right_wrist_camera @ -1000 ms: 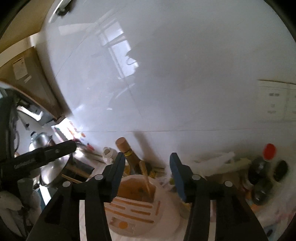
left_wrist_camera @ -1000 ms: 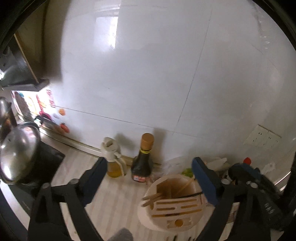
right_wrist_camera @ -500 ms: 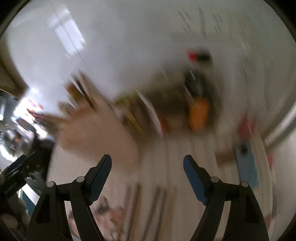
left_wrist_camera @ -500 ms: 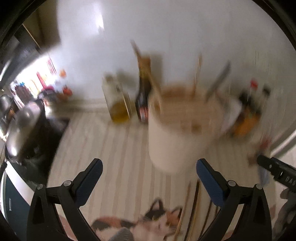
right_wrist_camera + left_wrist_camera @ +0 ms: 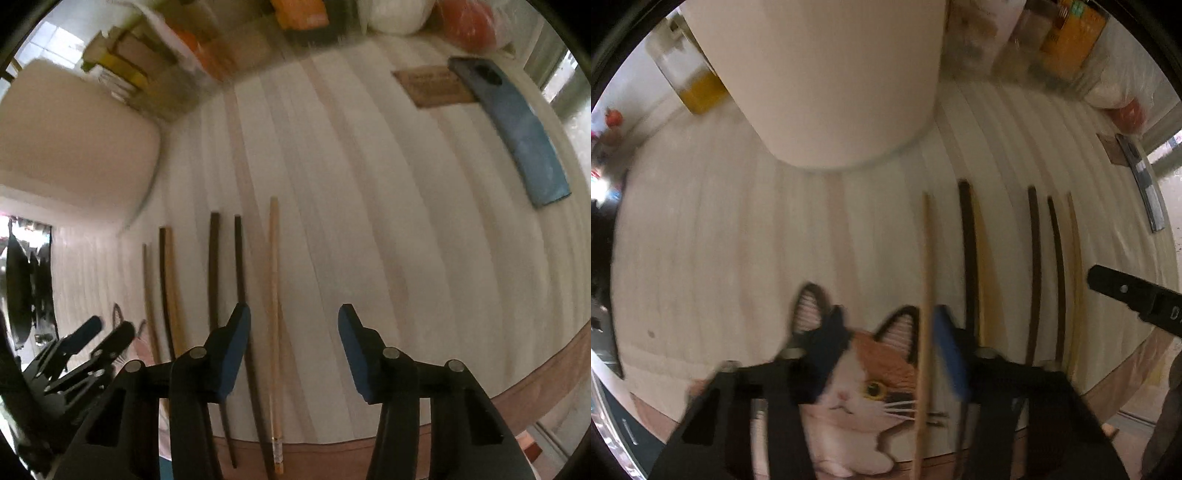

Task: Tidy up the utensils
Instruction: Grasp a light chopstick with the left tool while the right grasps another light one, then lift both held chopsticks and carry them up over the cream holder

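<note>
Several chopsticks lie side by side on the striped mat (image 5: 369,221). In the left wrist view my left gripper (image 5: 886,347) is open low over the mat, with a light wooden chopstick (image 5: 925,295) between its fingers. Dark chopsticks (image 5: 967,251) lie to its right. The cream utensil holder (image 5: 827,81) stands just behind. In the right wrist view my right gripper (image 5: 293,332) is open and low, with a light chopstick (image 5: 274,280) between its fingers and dark chopsticks (image 5: 214,266) on the left. The holder (image 5: 74,147) stands at the left.
A cat picture (image 5: 864,387) is printed on the mat's near edge. An oil bottle (image 5: 690,77) stands behind the holder. A blue phone (image 5: 517,133) and a brown card (image 5: 432,86) lie at the far right. Packets and bags (image 5: 295,11) line the back.
Both grippers have tilted down from facing the wall and holder top and dropped low over the chopsticks. The left gripper's fingers have narrowed around a light chopstick.
</note>
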